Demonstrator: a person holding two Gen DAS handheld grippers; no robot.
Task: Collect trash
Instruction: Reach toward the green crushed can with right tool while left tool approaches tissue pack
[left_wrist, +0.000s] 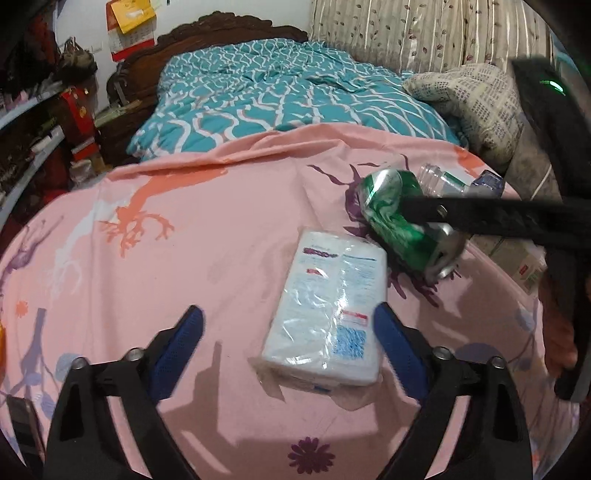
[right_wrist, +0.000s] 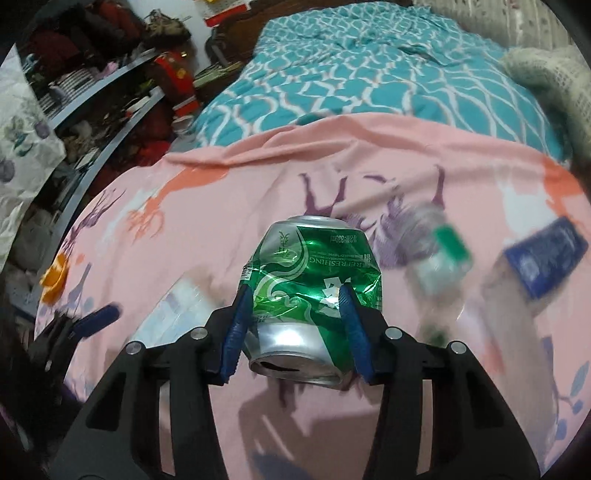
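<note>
On the far left I see a small orange object (right_wrist: 54, 277), cut off and too blurred to name. My left gripper (left_wrist: 288, 328) hangs with jaws wide apart over the pink printed bedsheet (left_wrist: 184, 258), a white plastic-wrapped tissue pack (left_wrist: 328, 314) between them but not touched. My right gripper (right_wrist: 293, 314) is clamped on the crushed green aluminium can (right_wrist: 310, 280). Right of it, a clear plastic bottle (right_wrist: 432, 258) and a blue-and-white box (right_wrist: 543, 262) lie blurred.

Dim indoor light, soft shadows, fisheye-bent edges, motion blur at right.
</note>
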